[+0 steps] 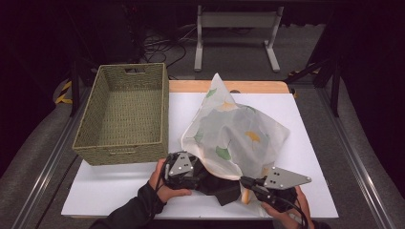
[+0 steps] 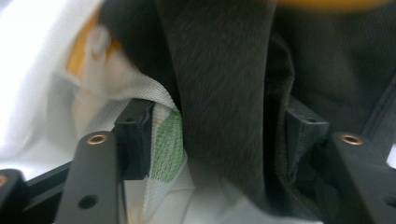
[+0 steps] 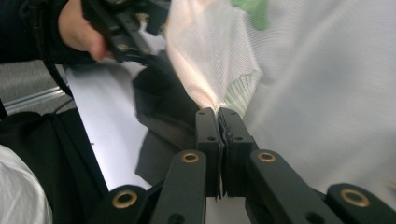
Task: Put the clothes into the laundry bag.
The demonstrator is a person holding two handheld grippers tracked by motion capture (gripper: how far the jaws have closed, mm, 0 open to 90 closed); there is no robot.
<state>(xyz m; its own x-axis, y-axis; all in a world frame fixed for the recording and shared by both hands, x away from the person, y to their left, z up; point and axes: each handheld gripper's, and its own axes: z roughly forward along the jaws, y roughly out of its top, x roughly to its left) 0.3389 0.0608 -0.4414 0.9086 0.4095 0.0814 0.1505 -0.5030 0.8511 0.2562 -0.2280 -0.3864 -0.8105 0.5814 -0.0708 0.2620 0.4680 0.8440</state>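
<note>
A white mesh bag [image 1: 239, 129] printed with green and yellow leaves lies bunched on the white board, its mouth toward me. A dark garment [image 1: 219, 188] spills out of that mouth. My left gripper [image 1: 203, 179] sits at the mouth's left side. In the left gripper view its jaws [image 2: 219, 135] hold a thick fold of the dark garment [image 2: 219, 93], with the bag's green-printed hem [image 2: 168, 140] against one pad. My right gripper [image 1: 244, 182] is shut on the bag's edge [image 3: 215, 88] at the mouth's right side; the pads [image 3: 208, 135] meet on the mesh.
A woven green basket [image 1: 122, 150] stands empty at the left of the white board [image 1: 114, 191]. A wooden edge [image 1: 248, 86] shows behind the bag. Beyond the table stand a metal frame's legs [image 1: 198, 47] and loose cables on the floor.
</note>
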